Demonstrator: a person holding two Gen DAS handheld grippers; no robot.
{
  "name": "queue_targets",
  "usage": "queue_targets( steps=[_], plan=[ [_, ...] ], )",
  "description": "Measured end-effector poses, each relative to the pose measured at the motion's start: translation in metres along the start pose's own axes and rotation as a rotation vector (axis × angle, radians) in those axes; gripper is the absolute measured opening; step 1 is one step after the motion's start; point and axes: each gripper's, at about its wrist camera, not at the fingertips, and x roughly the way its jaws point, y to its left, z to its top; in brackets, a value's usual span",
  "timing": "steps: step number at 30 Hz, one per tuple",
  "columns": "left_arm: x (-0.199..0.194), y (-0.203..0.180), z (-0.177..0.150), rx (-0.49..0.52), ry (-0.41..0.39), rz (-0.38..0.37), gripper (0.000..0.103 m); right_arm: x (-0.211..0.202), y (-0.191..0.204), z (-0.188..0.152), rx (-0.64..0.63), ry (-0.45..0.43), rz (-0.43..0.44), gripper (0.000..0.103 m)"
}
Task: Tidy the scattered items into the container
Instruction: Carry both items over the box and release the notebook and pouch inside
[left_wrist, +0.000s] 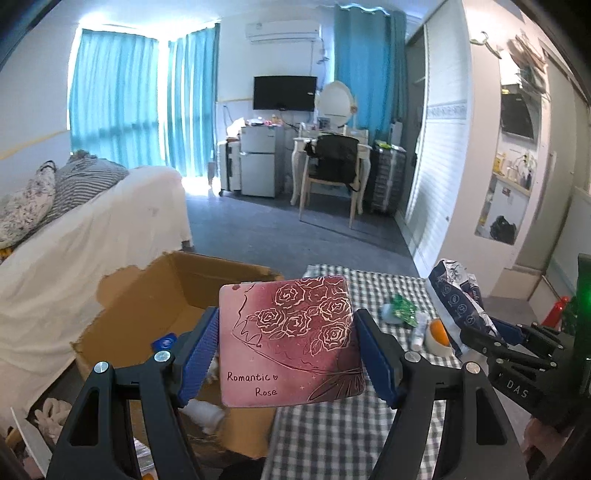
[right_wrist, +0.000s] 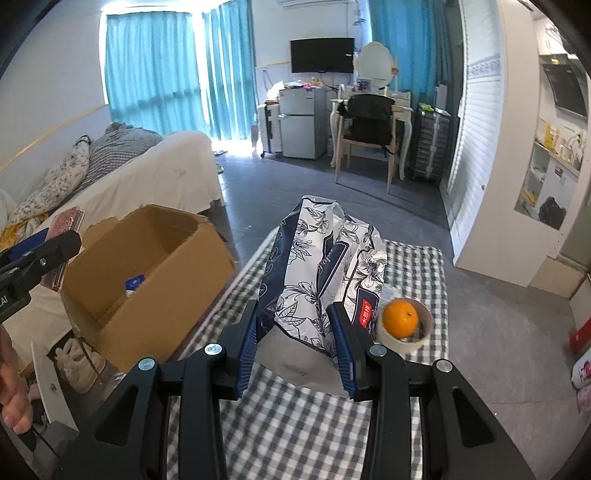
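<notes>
1. Left wrist view: the left claw (left_wrist: 286, 345) pinches a flat pink tin (left_wrist: 290, 341) across its width, the blue pads pressed on both side edges. Its lid bears a drawn rose bouquet and the words "Romantic Rose".
2. The pink tin hangs in the air, tilted, half over the open cardboard box (left_wrist: 177, 306) and half over the checked surface (left_wrist: 332, 424).
3. Inside the cardboard box lie a small blue-labelled item (left_wrist: 165, 341) and something white, partly hidden by the claw.
4. Farther right on the checked surface sit a green wrapper (left_wrist: 402, 308), a small white tube (left_wrist: 419, 332) and an orange (left_wrist: 439, 331) resting in a roll of tape (left_wrist: 437, 345).
5. Right wrist view: the right claw (right_wrist: 297, 341) squeezes the lower end of a soft tissue pack (right_wrist: 325, 273), navy and white with a flower print, which stands up from the checked surface between the pads.
6. Just to the right of the tissue pack, the orange sits inside the roll of tape, close against the pack.
7. The cardboard box stands to the left, beside the surface edge, with a white-covered bed (right_wrist: 177, 162) behind it.
8. At the left margin of the right wrist view the left claw shows with the tin, and part of a hand (right_wrist: 13, 391) shows below.
</notes>
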Motion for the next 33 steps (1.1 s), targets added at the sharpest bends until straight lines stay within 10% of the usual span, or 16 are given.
queue_targets(
  steps=[33],
  plan=[
    [0.083, 0.163, -0.028, -0.157, 0.143, 0.220, 0.073, 0.121, 0.181, 0.058, -0.249, 0.064, 0.213, 0.038]
  ],
)
